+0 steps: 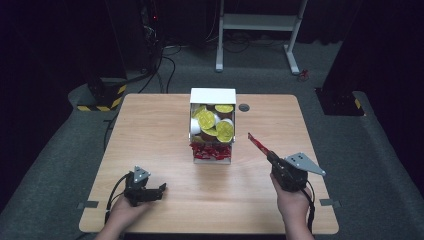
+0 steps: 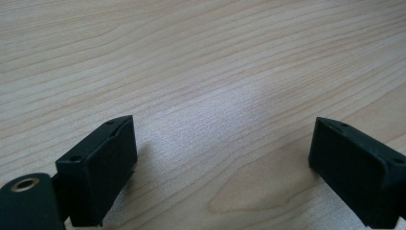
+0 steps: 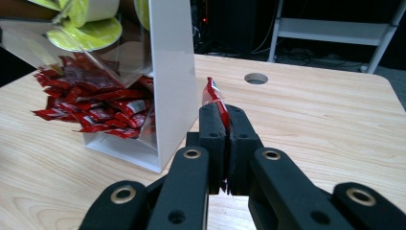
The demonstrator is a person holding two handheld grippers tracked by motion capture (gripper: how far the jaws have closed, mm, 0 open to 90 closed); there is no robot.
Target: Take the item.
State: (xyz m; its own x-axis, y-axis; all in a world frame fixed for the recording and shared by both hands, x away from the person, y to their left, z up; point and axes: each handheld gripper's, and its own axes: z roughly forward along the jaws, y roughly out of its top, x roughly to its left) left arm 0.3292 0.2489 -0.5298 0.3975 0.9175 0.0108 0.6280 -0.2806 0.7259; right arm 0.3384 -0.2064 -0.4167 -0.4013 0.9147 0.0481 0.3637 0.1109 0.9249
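your right claw (image 3: 226,125) is clamped on a red sauce packet (image 3: 214,98) beside the white dispenser box (image 3: 170,72); your left claw (image 2: 220,167) rests apart on the tabletop (image 2: 201,57).

High view: fixed overhead, facing forward and down, far enough to take in the whole light wooden table (image 1: 165,145). Left gripper view: close and low, just table grain ahead of its jaws. Right gripper view: looks level past its jaws at the white open-fronted box (image 3: 170,72), shared with high view (image 1: 212,95).
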